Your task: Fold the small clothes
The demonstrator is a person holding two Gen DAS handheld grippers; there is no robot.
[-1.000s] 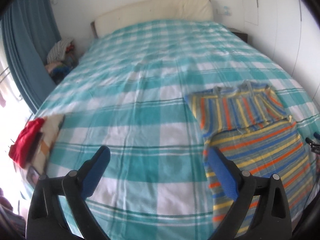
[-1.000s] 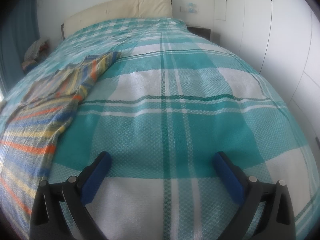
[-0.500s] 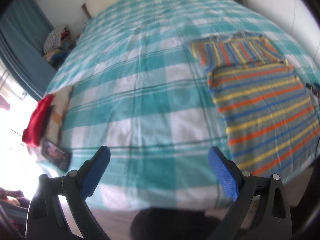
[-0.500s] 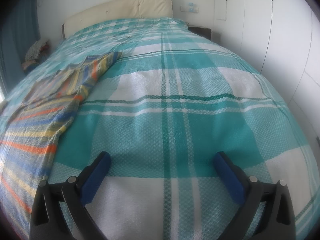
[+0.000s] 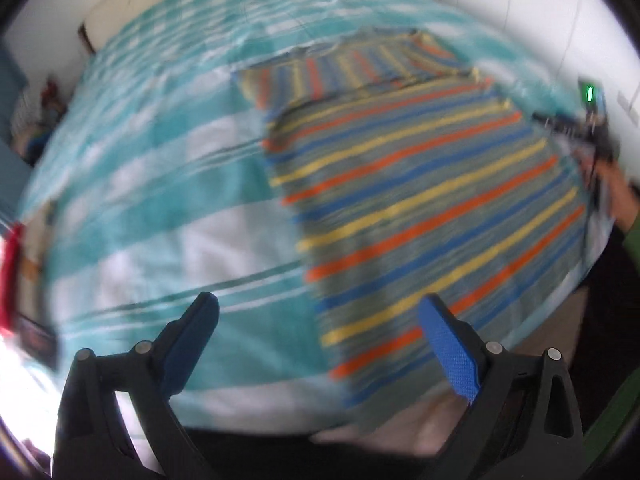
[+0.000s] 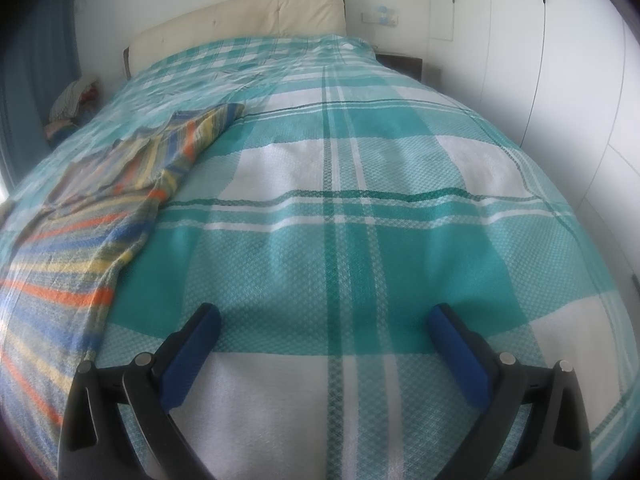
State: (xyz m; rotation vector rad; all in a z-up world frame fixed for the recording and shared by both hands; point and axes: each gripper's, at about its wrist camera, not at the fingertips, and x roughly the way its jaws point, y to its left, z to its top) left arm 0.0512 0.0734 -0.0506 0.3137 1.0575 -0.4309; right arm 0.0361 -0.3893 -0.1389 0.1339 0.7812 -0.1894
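White walls [image 6: 500,8], cream headboard [image 6: 240,16]

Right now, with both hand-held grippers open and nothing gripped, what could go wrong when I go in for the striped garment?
1. The striped garment reaches the bed's near edge; a pull toward you may drag it off.
2. It lies flat on the checked bedspread, so the left hand-held gripper might pinch both layers.
3. The left view is motion-blurred; aiming at the hem now could miss. The right hand-held gripper hovers over bare bedspread, beside the garment, not over it.
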